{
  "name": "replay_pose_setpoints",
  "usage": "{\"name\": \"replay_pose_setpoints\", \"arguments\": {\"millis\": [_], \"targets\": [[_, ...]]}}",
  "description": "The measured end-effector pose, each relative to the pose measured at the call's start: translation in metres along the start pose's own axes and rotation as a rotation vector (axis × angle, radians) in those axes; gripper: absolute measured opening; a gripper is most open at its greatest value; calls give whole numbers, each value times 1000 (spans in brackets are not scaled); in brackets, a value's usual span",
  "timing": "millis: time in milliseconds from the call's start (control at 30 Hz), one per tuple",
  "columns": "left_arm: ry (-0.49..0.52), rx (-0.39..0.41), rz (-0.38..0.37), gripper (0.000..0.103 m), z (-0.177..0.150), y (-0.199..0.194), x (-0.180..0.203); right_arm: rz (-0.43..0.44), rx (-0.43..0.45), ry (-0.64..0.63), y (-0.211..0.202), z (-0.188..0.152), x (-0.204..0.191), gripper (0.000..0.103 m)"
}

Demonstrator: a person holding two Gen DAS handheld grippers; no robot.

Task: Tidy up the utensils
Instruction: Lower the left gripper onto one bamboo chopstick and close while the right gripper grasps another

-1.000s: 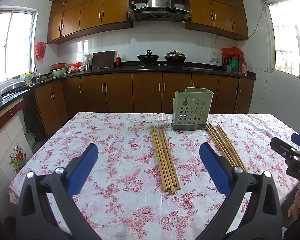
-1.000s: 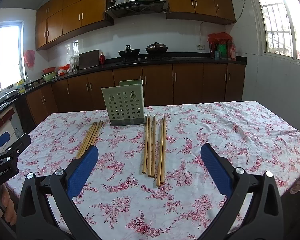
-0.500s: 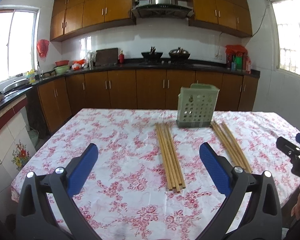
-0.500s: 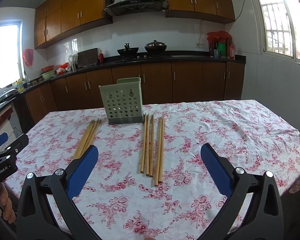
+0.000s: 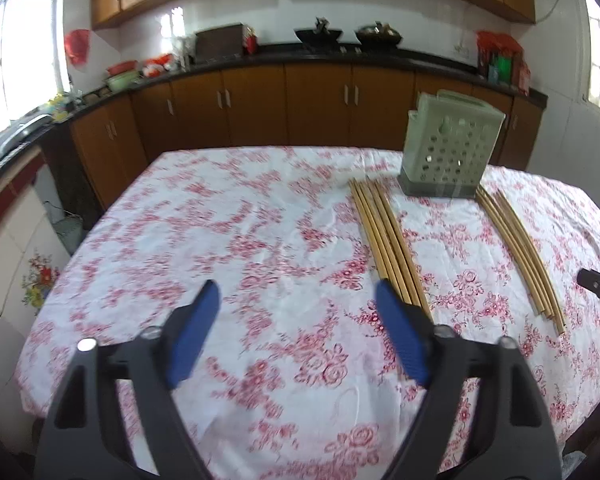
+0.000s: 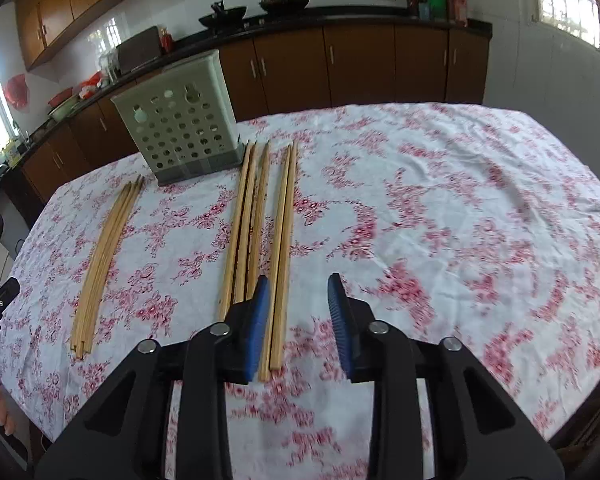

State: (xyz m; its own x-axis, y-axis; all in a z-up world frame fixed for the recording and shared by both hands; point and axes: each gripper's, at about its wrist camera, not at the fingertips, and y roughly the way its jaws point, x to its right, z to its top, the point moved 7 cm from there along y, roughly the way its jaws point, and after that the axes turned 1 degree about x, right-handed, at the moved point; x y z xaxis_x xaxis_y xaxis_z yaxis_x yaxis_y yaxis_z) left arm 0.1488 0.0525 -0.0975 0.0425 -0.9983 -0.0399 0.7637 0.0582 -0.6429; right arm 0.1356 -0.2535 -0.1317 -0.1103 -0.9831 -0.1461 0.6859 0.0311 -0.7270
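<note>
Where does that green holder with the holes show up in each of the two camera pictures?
Left wrist view: the green holder stands upper right, at the table's far edge, between two bundles of chopsticks.
Right wrist view: the green holder stands upper left, with the chopsticks just to its right.
Shared landmark: the two dark pots on the stove behind it.

My right gripper (image 6: 298, 320) sits low over the floral tablecloth (image 6: 440, 220), blue pads (image 6: 337, 312) parted with a gap between them. The near ends of the two rightmost chopsticks (image 6: 281, 264) lie in that gap, beside the left pad. The perforated green holder (image 6: 178, 124) stands upright; this bundle lies right of it, a second chopstick bundle (image 6: 106, 248) left of it. Edges blurred.
</note>
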Motion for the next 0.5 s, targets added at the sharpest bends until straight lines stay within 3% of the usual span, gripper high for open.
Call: {"name": "replay_pose_setpoints", "arguments": {"millis": [100, 267, 367, 500], "targets": [[2, -48, -47, 60, 1, 19, 7, 19, -43, 2, 20, 4, -3, 22], [16, -103, -98, 53, -1, 43, 23, 31, -112, 3, 45, 1, -6, 13], [30, -129, -111, 50, -3, 52, 31, 50, -107, 8, 49, 1, -2, 9], [33, -161, -131, 42, -5, 63, 37, 1, -93, 8, 52, 5, 8, 8]]}}
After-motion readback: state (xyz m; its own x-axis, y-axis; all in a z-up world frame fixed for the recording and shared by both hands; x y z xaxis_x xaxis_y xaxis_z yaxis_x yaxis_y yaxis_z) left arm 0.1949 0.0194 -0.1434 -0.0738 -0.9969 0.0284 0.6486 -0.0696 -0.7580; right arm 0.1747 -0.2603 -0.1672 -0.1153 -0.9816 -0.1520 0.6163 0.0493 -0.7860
